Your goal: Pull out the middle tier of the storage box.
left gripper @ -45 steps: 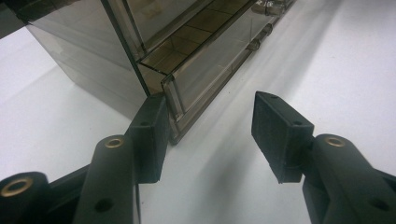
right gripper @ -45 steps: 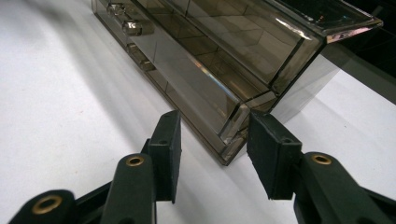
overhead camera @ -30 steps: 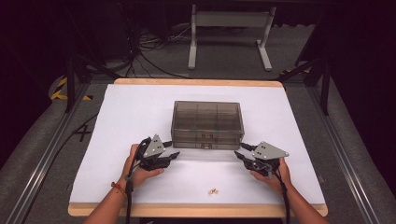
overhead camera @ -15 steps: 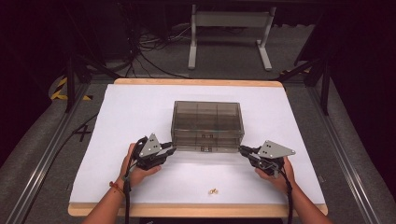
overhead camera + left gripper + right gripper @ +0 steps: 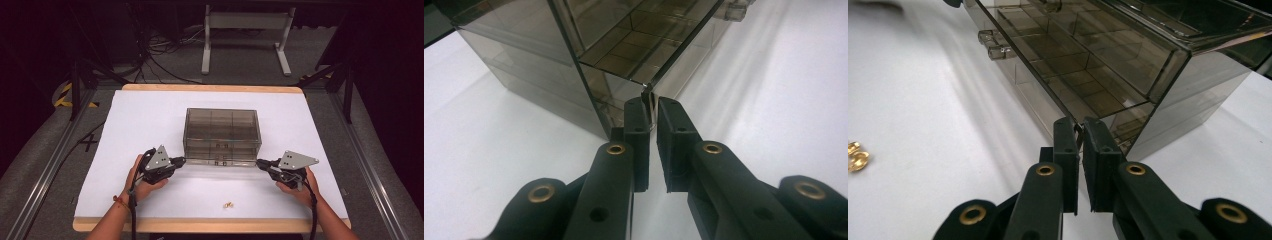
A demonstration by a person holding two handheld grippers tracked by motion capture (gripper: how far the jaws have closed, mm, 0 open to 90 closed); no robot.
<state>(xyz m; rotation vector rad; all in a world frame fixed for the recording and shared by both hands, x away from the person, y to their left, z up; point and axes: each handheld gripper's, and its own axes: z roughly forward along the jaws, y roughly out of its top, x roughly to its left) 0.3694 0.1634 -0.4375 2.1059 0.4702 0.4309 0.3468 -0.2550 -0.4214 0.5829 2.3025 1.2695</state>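
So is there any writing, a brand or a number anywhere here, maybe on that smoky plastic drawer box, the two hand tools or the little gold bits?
None can be read.
Drawer box: clear smoky plastic, no label or print.
Left gripper and right gripper: plain black jaws with brass rivets, no brand.
Small gold pieces: too small to tell.
Yellow-black hazard stripes on the floor: a marking, no words.

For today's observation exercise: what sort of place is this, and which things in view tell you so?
Probably a lab or workshop test bench: a white-covered table on a metal frame, loose cables on the floor behind, and a smoky plastic drawer box set out alone.
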